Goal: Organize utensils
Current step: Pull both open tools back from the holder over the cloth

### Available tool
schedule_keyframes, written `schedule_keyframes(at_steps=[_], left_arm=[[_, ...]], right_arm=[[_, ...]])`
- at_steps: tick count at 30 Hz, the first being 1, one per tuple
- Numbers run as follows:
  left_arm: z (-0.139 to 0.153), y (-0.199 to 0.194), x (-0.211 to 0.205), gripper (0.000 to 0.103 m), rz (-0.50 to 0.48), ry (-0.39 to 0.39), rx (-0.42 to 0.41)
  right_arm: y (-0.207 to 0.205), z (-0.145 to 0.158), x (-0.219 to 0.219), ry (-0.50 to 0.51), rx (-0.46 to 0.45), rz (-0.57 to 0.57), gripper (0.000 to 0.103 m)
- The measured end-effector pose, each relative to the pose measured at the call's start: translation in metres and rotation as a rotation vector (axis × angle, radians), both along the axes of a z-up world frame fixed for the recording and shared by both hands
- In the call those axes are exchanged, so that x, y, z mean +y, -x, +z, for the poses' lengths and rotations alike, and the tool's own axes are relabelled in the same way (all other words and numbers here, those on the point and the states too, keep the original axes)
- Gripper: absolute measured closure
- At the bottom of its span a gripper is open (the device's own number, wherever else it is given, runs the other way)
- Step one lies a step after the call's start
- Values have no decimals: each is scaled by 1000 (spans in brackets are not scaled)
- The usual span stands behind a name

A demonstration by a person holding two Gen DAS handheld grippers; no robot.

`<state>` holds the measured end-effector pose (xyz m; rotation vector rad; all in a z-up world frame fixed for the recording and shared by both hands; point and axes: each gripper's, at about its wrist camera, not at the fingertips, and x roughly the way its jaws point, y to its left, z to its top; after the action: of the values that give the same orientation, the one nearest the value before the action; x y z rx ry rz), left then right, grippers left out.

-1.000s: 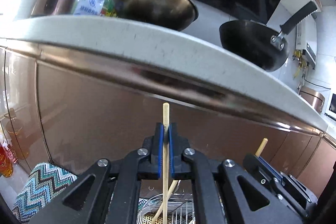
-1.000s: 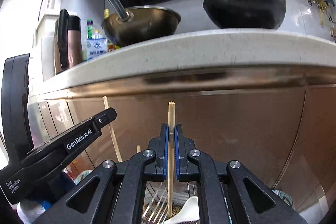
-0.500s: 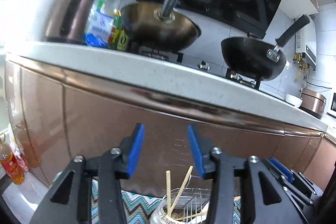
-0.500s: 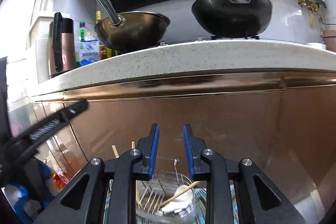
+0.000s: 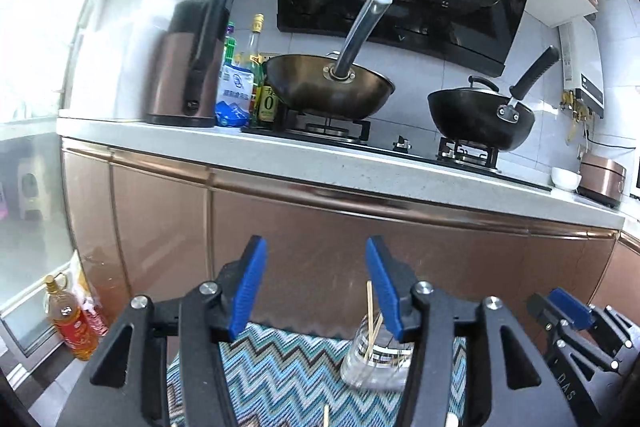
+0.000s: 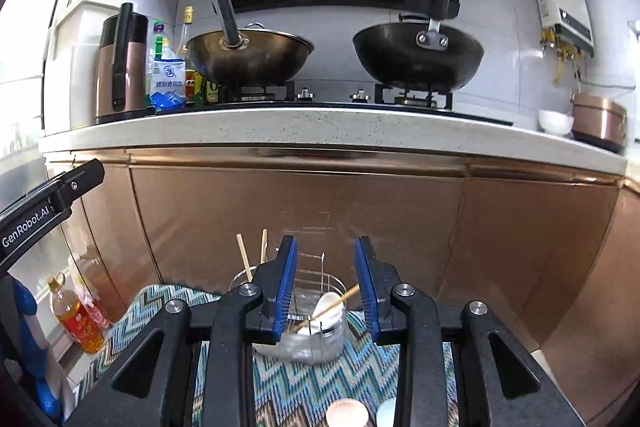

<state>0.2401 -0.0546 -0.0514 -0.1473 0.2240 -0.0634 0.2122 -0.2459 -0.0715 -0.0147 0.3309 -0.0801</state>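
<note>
Left hand-held gripper (image 5: 316, 287) spread wide, holding nothing. Right hand-held gripper (image 6: 325, 283) also apart, empty. Clear utensil holder (image 6: 308, 331) on zigzag mat (image 6: 288, 379) sits just below and ahead of both. Right view alone shows white spoon (image 6: 326, 307) and slanted chopstick (image 6: 328, 311) inside; left view shows upright chopsticks (image 5: 370, 311) only.
</note>
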Motion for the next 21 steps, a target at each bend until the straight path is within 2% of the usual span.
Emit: schedule_keyframes(at_steps=[6, 21], left_arm=[[-1, 37, 8, 53, 13, -26, 15], [-2, 113, 27, 53, 40, -55, 25]], right_arm=[[45, 10, 6, 24, -31, -4, 73], [120, 17, 13, 79, -70, -69, 73]])
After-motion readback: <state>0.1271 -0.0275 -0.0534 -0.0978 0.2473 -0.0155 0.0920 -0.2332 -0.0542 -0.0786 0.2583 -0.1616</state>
